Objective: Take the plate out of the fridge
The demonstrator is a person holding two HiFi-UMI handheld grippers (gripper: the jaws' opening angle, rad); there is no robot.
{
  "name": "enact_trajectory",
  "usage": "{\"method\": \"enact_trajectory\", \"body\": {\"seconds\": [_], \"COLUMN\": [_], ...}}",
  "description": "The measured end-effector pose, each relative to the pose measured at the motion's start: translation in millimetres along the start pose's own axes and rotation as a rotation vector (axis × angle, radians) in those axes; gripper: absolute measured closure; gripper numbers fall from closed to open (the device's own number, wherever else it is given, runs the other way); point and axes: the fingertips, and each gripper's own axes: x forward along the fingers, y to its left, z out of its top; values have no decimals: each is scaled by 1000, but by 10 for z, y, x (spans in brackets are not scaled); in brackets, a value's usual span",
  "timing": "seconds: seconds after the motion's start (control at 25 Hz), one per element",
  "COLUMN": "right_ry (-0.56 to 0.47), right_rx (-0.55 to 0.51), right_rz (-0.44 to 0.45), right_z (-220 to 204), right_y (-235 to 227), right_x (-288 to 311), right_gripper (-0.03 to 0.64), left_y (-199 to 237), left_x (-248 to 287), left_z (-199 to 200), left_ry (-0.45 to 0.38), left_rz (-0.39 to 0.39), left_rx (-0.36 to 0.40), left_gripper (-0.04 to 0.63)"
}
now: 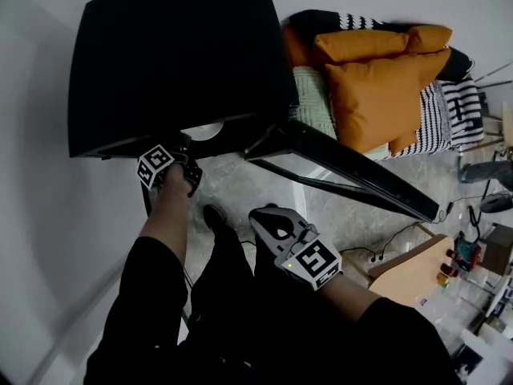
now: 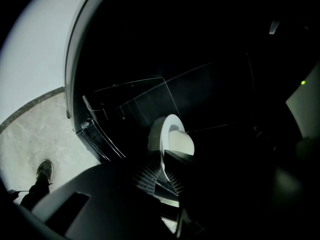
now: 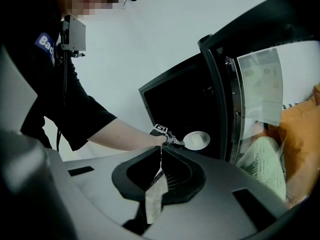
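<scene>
1. Now, head view: the left gripper [image 1: 186, 157] reaches into the black fridge [image 1: 176, 54] at upper left; the right gripper [image 1: 270, 219] hangs at centre.
2. Left gripper view: its jaws clench the rim of the white plate [image 2: 176, 136], mid-frame.
3. Right gripper view: its jaws are pressed together, empty.

We find no word or number that we can read with certainty. The pale printed sheet [image 3: 262, 86] on the fridge door [image 3: 218, 84] carries print too small to make out. The left marker cube [image 1: 155, 165] and the right marker cube [image 1: 313, 259] bear only black-and-white square patterns, and the blue patch [image 3: 45, 43] on the person's shirt has white lettering, cut off at the fold.
</scene>
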Motion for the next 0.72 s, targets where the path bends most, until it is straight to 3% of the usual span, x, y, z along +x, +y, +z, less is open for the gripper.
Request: {"method": "enact_trajectory", "body": {"seconds": [0.2,0.72], "right_ry": [44,35], "right_rx": [35,31], "right_rz": [-20,-29], "right_z": [-17,-22], "right_y": [-8,-26], "right_x": [-9,2], "right_gripper": [607,607], "left_y": [1,28], "left_x": [14,-159], "left_z": [2,-24], "left_ry": [-4,-56], "left_rz": [4,-28], "left_rx": [5,21], "left_gripper": [571,588]}}
